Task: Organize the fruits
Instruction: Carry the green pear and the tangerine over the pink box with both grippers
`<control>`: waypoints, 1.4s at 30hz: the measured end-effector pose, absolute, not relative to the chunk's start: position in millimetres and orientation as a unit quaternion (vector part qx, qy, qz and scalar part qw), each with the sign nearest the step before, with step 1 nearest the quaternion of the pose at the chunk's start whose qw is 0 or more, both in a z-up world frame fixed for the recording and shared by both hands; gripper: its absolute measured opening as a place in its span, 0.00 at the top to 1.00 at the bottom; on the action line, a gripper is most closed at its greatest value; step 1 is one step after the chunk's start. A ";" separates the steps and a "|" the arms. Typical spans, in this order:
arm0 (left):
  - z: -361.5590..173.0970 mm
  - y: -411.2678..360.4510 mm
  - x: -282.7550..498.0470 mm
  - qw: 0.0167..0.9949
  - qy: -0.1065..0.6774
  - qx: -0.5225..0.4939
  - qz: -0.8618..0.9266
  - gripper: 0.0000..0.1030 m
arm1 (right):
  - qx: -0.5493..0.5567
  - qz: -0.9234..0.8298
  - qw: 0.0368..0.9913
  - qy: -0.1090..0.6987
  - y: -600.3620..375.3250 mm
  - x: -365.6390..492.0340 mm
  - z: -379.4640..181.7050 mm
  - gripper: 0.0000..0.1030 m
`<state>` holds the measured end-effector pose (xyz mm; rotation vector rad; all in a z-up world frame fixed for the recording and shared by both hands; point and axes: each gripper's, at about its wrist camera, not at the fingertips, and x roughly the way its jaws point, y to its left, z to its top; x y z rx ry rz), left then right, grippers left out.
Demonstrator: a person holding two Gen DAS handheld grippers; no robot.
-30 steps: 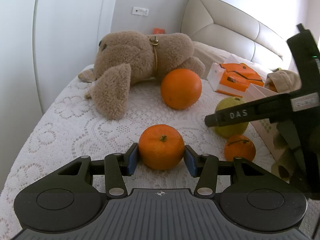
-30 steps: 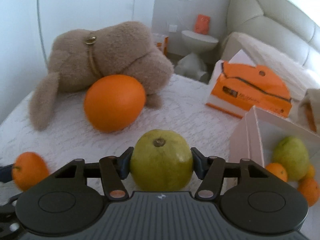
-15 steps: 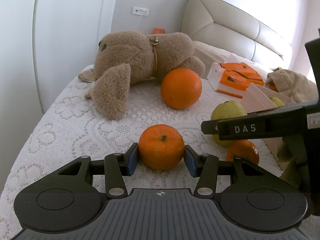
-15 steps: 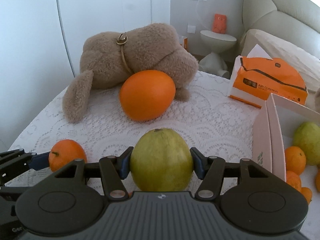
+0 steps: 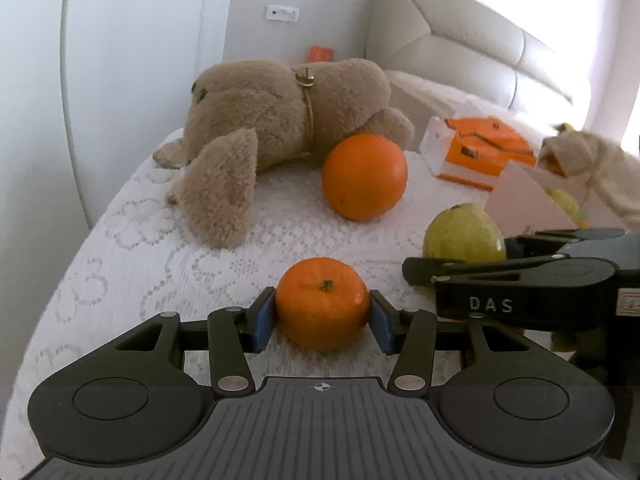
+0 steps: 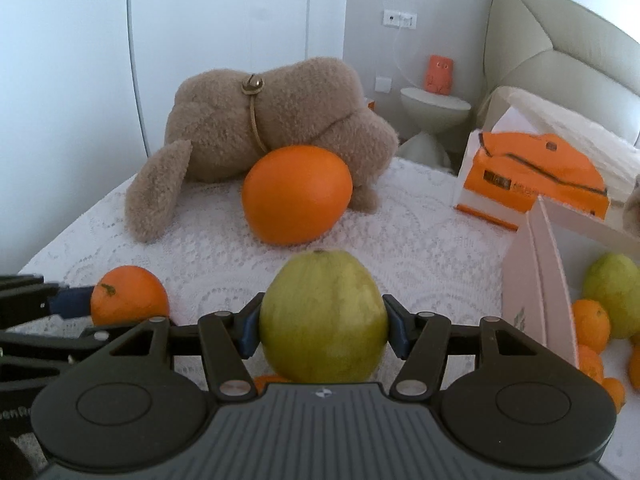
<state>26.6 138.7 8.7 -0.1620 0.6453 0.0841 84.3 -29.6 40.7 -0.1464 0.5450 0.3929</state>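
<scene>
Left gripper [image 5: 322, 316] jaws just closed a touch further, both blue pads now pressed on the mandarin [image 5: 322, 307], which sits low over the bedspread [image 5: 132, 264]; contact with the lace not discernible. Right gripper [image 6: 323, 326] jaws set moderately wide, clamped on the guava [image 6: 323, 316] at its widest girth, stem end pointing away from camera. Second small mandarin partly hidden under the guava. Big orange [image 6: 297, 194] loose on the bed, touching the plush dog [image 6: 264, 120]. White box [image 6: 536, 288] to the right, already holding a guava [image 6: 614, 294] and several mandarins [image 6: 591, 324]; tissue pack [image 6: 532, 178] behind it. Likely step: carry both fruits to the box. Lift straight up first to clear the lace, no dragging. Keep squeeze steady, since round skin can roll out of flat pads. Right side goes first, being nearest the box wall; clear the wall's edge before lowering. Release over a bare spot, low, to avoid bruising or knocking fruit out. Keep the two grippers apart on approach, as they sit close side by side now.
</scene>
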 end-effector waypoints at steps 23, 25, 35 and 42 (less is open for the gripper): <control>16.7 144.0 23.5 0.946 0.303 -0.115 0.034 0.50 | -0.027 0.210 0.933 0.289 -37.6 96.7 47.9 0.42; 37.8 141.2 21.9 0.953 0.280 -0.111 0.027 0.50 | -0.013 0.219 0.933 0.284 -41.1 93.9 60.8 0.42; 151.9 59.9 39.7 0.979 0.182 -0.064 -0.067 0.49 | 0.008 0.119 0.988 0.101 -127.2 14.3 199.8 0.42; 115.1 -21.5 109.2 0.944 0.284 -0.074 -0.154 0.49 | 0.026 -0.005 0.994 0.109 -214.1 -5.6 163.3 0.42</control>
